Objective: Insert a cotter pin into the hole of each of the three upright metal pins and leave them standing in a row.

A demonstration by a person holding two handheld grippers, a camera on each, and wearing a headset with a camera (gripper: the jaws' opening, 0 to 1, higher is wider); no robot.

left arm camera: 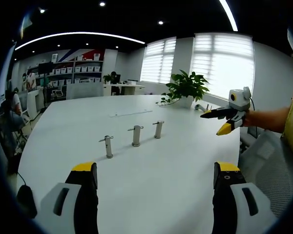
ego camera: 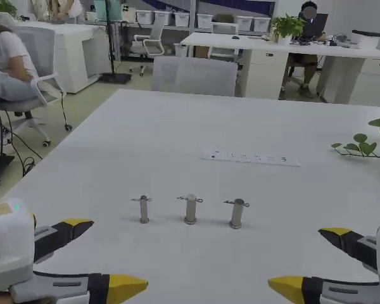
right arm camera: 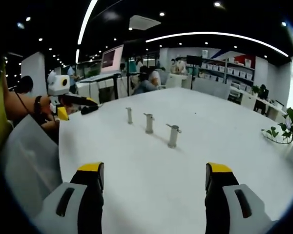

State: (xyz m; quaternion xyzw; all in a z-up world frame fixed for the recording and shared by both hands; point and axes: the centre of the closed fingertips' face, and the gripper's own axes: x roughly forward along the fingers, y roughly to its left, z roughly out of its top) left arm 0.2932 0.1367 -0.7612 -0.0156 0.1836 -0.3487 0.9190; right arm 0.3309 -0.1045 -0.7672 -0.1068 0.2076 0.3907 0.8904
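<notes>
Left gripper (ego camera: pixel 104 256): jaws spread wide with nothing between them. It hangs just above the near part of the table (ego camera: pixel 177 126).
Right gripper (ego camera: pixel 310 259): also wide open and empty. It is level with the left gripper and well apart from it.
Left pin (ego camera: pixel 144 210): stands upright ahead of the left gripper and slightly to its inner side, well clear of the tips.
Middle pin (ego camera: pixel 190 211): stands upright ahead of the gap between the two grippers.
Right pin (ego camera: pixel 237 214): stands upright ahead of the right gripper, toward its inner side. The three pins form an even row across both lines of aim.
Cotter pins (ego camera: pixel 190 199): a thin cross-piece shows through the head of each pin. It is too small to tell how far each one is pushed in.
Why the pins stand so: spaced apart, each head is free for a gripper to reach without knocking its neighbour.
Why the grippers are held so: open and clear of the row, they press on nothing, which probably means a release or rest pose.
Progress: judged complete or nearly so, since all three pins look fitted and are standing.
Beyond the row: a power strip (ego camera: pixel 250 158) lies flat, far ahead of both grippers. A plant (ego camera: pixel 367 142) sits out past the right gripper's outer side.
Risk: the tall, narrow pins would probably topple at a light nudge.
</notes>
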